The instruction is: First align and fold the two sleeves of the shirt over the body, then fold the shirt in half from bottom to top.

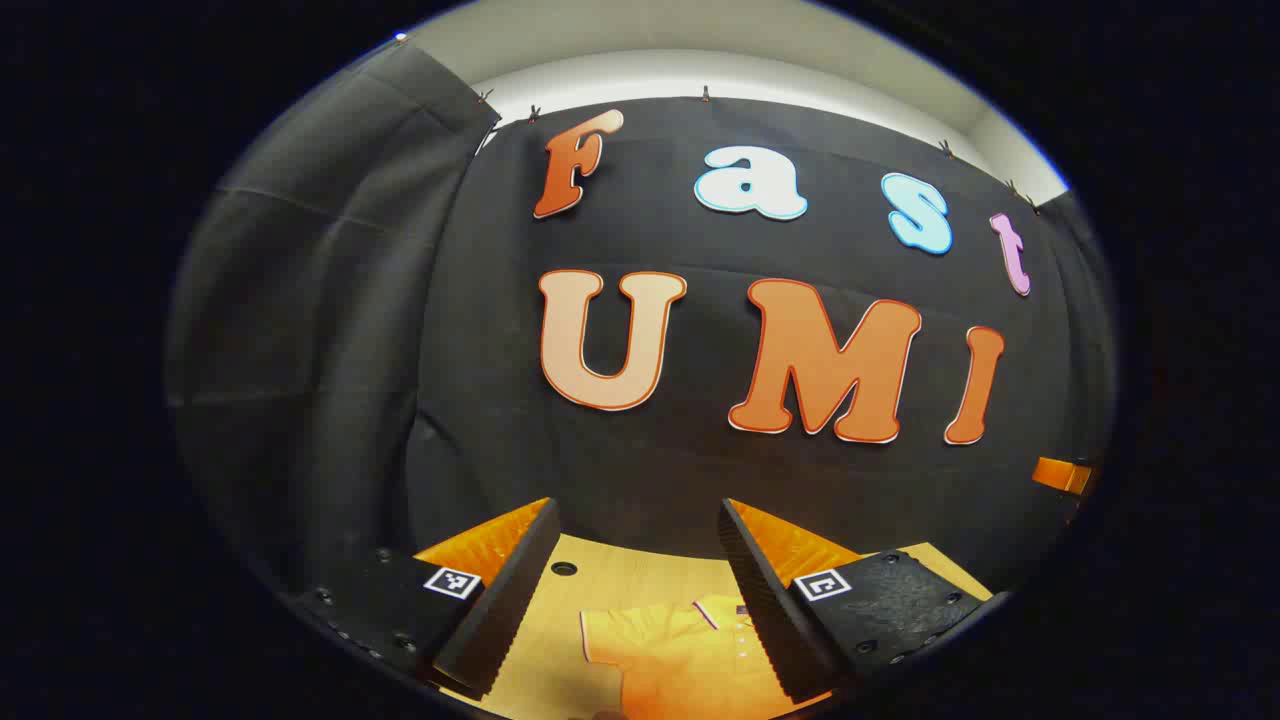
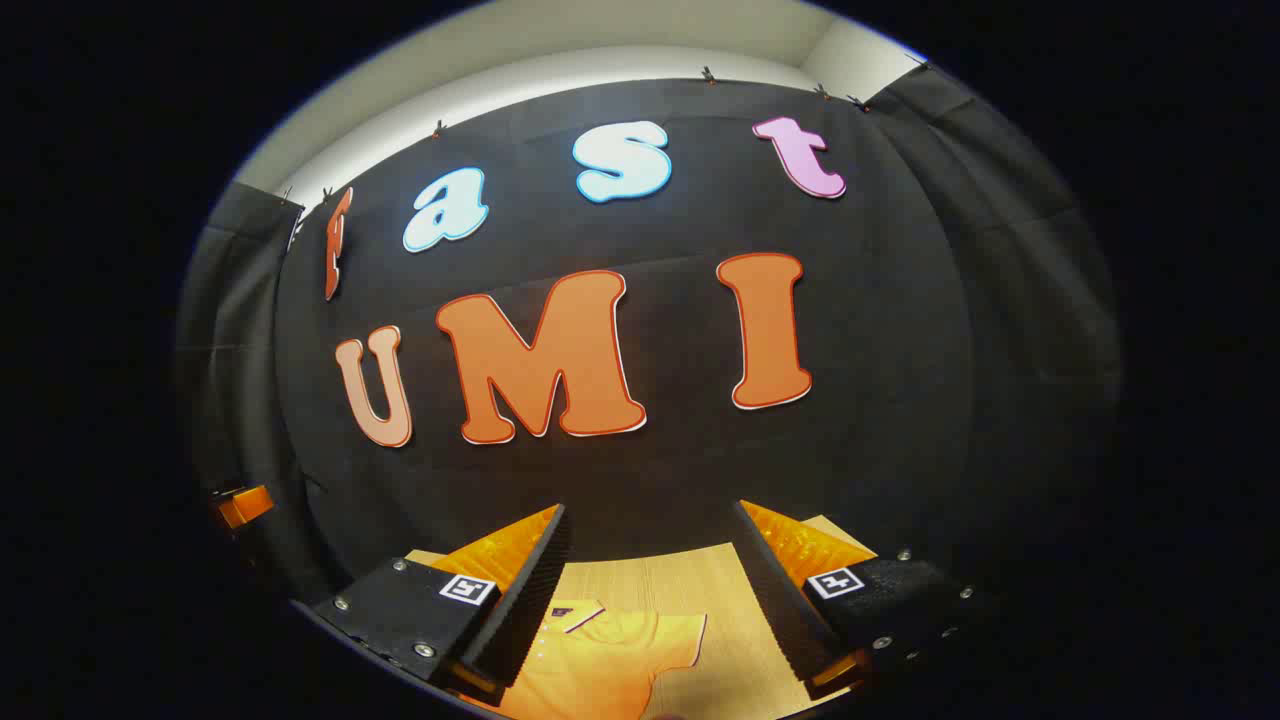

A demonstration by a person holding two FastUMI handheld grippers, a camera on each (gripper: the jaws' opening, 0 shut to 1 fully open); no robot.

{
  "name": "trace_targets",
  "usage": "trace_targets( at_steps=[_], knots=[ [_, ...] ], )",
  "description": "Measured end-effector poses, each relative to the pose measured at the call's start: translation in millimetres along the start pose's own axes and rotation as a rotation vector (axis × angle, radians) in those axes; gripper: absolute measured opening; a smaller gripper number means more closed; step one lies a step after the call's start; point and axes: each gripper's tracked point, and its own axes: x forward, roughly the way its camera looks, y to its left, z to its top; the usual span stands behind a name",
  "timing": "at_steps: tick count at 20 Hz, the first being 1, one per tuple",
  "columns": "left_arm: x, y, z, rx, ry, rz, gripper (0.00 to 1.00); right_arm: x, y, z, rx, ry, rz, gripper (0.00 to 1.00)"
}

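Observation:
An orange polo shirt (image 1: 680, 655) lies flat on the wooden table (image 1: 610, 580), its collar toward the back wall. In the left gripper view its left sleeve and collar show below and between the fingers of my left gripper (image 1: 640, 590), which stands open above it, holding nothing. The right gripper view has the shirt (image 2: 610, 660) with its collar and right sleeve under my right gripper (image 2: 650, 595), also open and apart from the cloth. The shirt's lower part is hidden.
The black cloth wall stands close behind the table's far edge. A small dark hole (image 1: 563, 568) marks the tabletop near the shirt's sleeve. The other gripper's tip peeks in at the right edge (image 1: 1062, 475) and at the left edge (image 2: 240, 505).

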Motion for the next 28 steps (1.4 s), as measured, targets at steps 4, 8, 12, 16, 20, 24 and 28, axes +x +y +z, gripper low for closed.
trace_targets(
  at_steps=[4, 8, 12, 16, 20, 24, 28],
  knots=[
    [25.9, -1.0, -9.2, 0.006, 0.035, -0.024, 0.98, 13.7, -0.6, -17.0, -0.058, 0.042, -0.033, 0.98],
    [53.7, -5.4, -10.8, 0.012, 0.046, -0.069, 0.97, 10.8, 5.7, -25.5, -0.057, 0.071, -0.043, 0.98],
    [61.5, -13.9, -4.4, 0.045, 0.032, -0.125, 0.97, 13.5, 16.6, -33.2, -0.009, 0.102, -0.030, 0.98],
    [66.1, -17.0, -6.1, 0.031, 0.036, -0.156, 0.97, 12.9, 30.0, -32.7, 0.089, 0.123, 0.005, 0.98],
    [70.5, -8.6, -10.3, 0.023, 0.050, -0.152, 0.97, 17.1, 21.0, -33.5, 0.105, 0.128, -0.027, 0.98],
    [79.3, -0.6, -27.8, -0.009, 0.095, -0.138, 0.98, 21.9, 14.5, -42.7, 0.060, 0.158, -0.057, 0.98],
    [79.5, 8.2, -39.8, -0.037, 0.127, -0.123, 0.98, 27.3, 20.7, -47.2, 0.035, 0.171, -0.034, 0.97]
  ],
)
